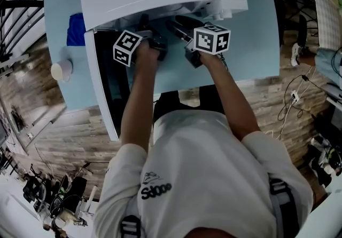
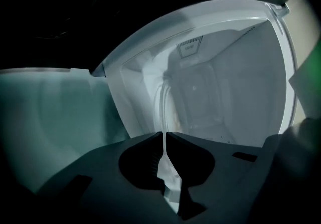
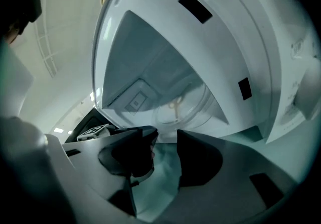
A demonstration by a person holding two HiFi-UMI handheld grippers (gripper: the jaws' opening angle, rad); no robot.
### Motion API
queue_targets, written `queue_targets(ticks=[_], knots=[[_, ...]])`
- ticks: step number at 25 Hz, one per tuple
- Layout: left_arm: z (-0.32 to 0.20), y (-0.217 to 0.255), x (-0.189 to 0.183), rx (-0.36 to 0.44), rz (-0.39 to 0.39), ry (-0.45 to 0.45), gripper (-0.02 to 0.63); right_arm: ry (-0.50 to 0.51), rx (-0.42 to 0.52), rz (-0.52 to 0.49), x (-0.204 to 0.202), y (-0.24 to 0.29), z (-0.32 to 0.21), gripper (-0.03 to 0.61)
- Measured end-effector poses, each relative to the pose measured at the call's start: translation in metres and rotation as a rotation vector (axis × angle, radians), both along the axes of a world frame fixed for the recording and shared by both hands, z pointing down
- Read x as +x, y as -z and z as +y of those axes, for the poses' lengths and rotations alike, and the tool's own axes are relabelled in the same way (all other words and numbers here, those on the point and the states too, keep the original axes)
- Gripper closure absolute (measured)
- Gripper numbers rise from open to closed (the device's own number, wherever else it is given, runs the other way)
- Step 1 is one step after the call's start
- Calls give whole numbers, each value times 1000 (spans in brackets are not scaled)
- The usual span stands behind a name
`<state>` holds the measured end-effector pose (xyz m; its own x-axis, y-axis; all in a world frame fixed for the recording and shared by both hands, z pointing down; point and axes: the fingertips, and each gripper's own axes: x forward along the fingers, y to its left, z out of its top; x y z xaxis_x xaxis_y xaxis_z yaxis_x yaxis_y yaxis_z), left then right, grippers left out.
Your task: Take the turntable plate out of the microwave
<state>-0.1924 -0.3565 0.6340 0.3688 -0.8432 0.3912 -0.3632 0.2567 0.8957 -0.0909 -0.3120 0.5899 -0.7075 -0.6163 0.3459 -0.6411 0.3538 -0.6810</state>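
One turntable plate (image 3: 188, 110) lies inside the one microwave (image 3: 225, 32), just ahead of the right hand-held gripper (image 3: 166, 136), whose jaws are wide and empty. The left hand-held gripper (image 2: 164, 136), second of two, is at the microwave mouth with jaws nearly together, empty.

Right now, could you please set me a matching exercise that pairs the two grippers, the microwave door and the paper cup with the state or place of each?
Things:
1. left gripper
2. right gripper
3. microwave door
4. paper cup

States or places:
A. swung open
B. jaws wide apart, nothing between them
C. standing upright on the table
D. jaws nearly together, only a thin slit left

Pairs: 1-D; 2-B; 3-A; 4-C.
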Motion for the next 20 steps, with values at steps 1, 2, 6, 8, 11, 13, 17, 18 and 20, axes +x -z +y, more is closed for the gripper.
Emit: queue_targets(ticks=[1,2,6,8,11,13,17,18,20], knots=[[0,-1,0,-2,7,-3,578,-10,-12,-19,-1,-3,-2,382],[0,-2,-1,-4,10,-4,580,-18,-24,-37,-2,-5,-4,382],[-2,4,-7,23,-18,14,581,-8,-72,-115,-15,-14,-10,380],[-3,5,-8,35,-23,11,581,-14,-97,-155,-19,-18,-13,377],[-1,6,-6,38,-6,2,583,-35,-110,-193,-20,-19,-22,377],[0,7,-6,40,-2,1,583,-51,-122,-208,-21,-21,-27,377],[0,11,-5,51,-23,-5,583,-128,-150,-273,-15,-22,-40,379],[0,13,-5,54,-24,-5,583,-144,-155,-285,-14,-21,-43,379],[0,17,-5,61,-25,-5,583,-178,-180,-303,-14,-23,-47,390]])
